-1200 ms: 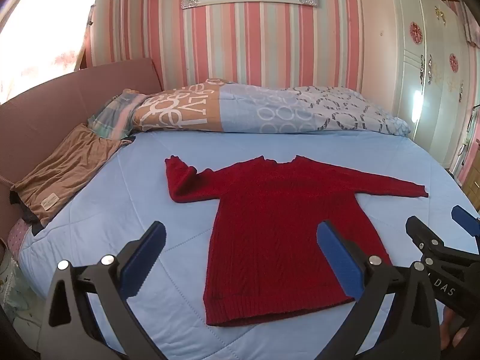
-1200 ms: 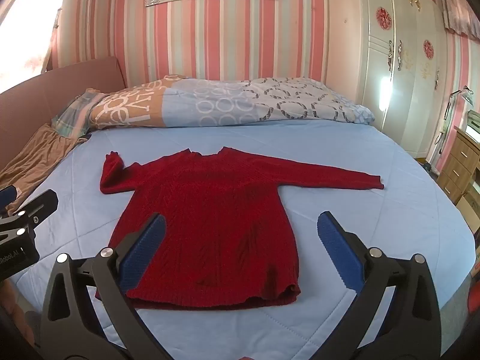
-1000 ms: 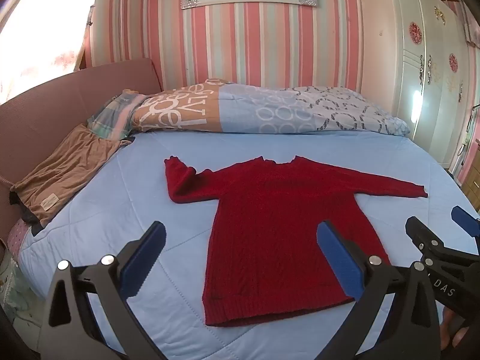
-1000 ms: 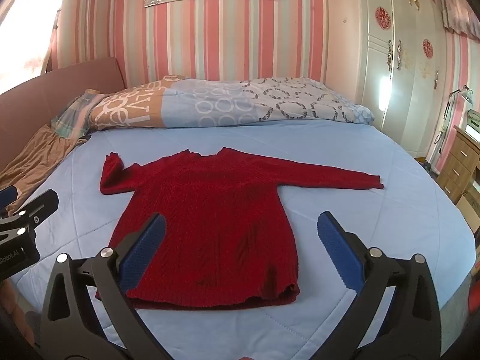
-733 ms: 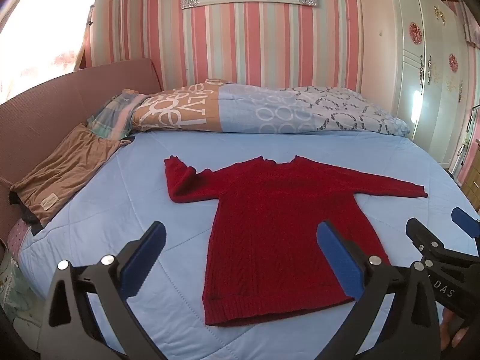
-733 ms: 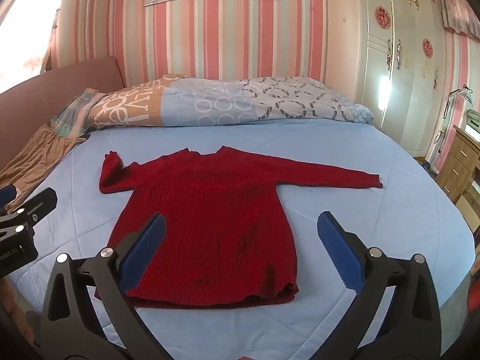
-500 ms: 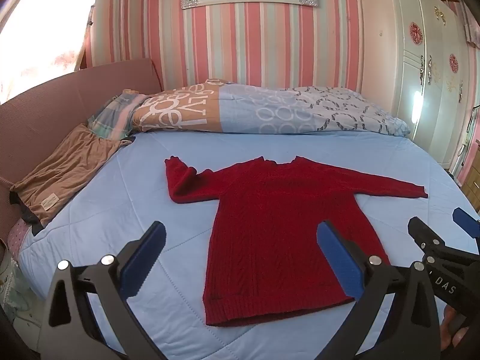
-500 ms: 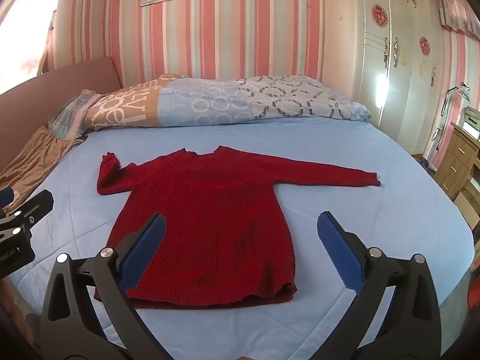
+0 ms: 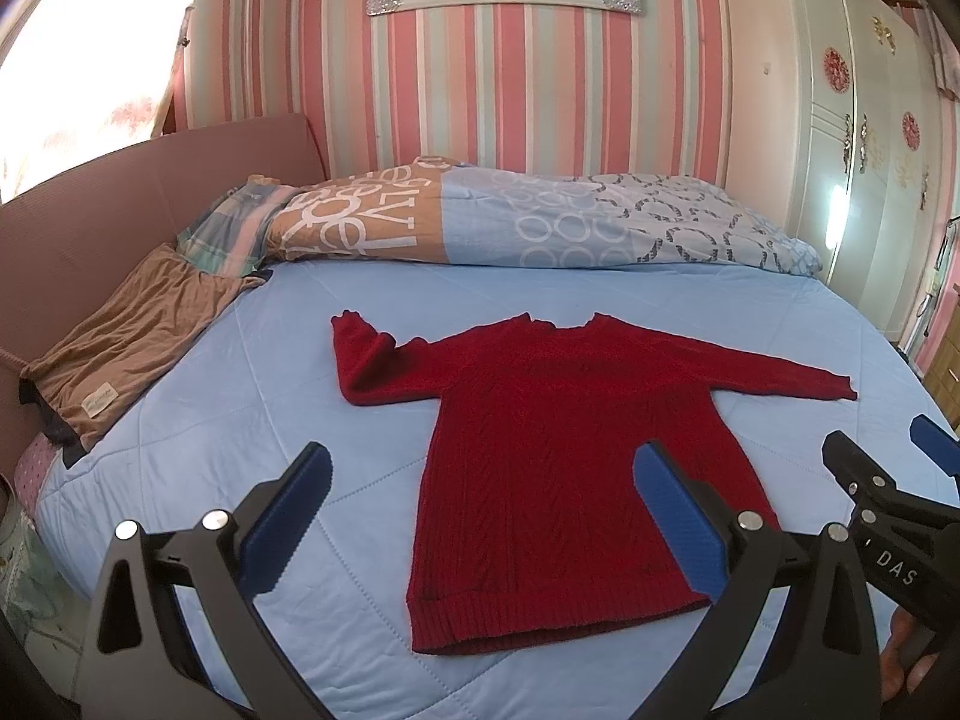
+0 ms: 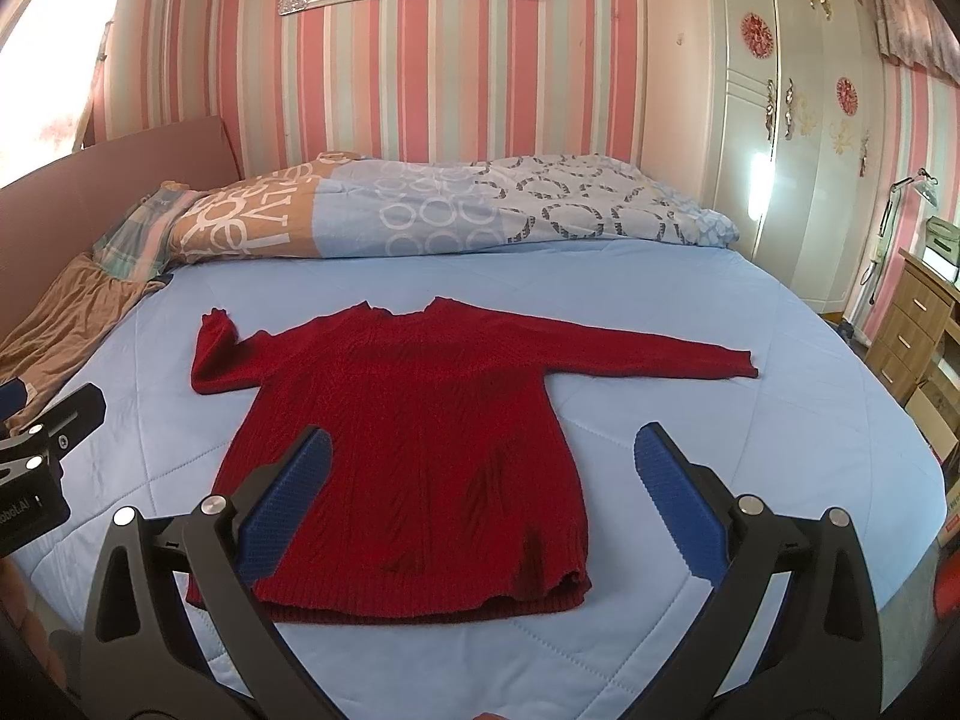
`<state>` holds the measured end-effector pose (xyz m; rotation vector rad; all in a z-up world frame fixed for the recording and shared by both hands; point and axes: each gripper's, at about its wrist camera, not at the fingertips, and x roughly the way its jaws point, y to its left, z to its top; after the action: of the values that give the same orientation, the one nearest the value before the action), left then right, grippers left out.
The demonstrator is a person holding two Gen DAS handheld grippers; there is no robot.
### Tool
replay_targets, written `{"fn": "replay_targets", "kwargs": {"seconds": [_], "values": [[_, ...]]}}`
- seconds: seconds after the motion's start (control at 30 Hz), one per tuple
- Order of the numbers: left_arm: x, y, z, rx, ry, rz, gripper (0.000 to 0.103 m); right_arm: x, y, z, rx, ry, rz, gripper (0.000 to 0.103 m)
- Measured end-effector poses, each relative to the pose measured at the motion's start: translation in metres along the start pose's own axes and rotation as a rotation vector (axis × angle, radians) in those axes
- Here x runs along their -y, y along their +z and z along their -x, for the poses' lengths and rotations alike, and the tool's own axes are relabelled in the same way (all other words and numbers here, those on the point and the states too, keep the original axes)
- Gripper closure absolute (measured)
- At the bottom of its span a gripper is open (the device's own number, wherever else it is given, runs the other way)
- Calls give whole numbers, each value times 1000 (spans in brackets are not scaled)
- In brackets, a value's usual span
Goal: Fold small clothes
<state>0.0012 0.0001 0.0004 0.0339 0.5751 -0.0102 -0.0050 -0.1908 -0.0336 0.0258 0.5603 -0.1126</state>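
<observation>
A red knitted sweater [image 9: 558, 456] [image 10: 414, 438] lies flat and face up on the light blue bed cover [image 9: 240, 432], hem toward me. Its right sleeve stretches straight out; the left sleeve is bent back on itself near the cuff. My left gripper [image 9: 480, 510] hovers open above the hem's left part, nothing between its blue pads. My right gripper [image 10: 480, 498] is open too, held over the hem's right part. Each view shows the other gripper at its edge: the right gripper [image 9: 888, 510] in the left wrist view, the left gripper [image 10: 42, 450] in the right wrist view.
A rolled patterned quilt [image 9: 540, 228] lies across the far side of the bed. A brown garment [image 9: 126, 342] rests at the left by the pink headboard [image 9: 120, 204]. A white wardrobe [image 10: 798, 120] and a wooden drawer unit [image 10: 918, 324] stand to the right.
The right wrist view has shifted slightly, so the sweater sits a little further left and lower in it. The sweater itself has not moved and both grippers stay open.
</observation>
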Motion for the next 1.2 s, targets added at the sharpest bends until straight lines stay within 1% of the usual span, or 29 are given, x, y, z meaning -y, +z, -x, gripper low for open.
{"fn": "replay_targets", "kwargs": {"seconds": [1.0,1.1,1.2], "values": [[0,3,-2,-5,-4,4,2,-4,2,0,-1,1,1,3],[-11,-12,-9,-7,-4,8,2,-6,0,-2,-6,5,0,3],[-13,-17,-15,-15,-5,10,2,-7,-1,-6,-13,8,-1,3]]}}
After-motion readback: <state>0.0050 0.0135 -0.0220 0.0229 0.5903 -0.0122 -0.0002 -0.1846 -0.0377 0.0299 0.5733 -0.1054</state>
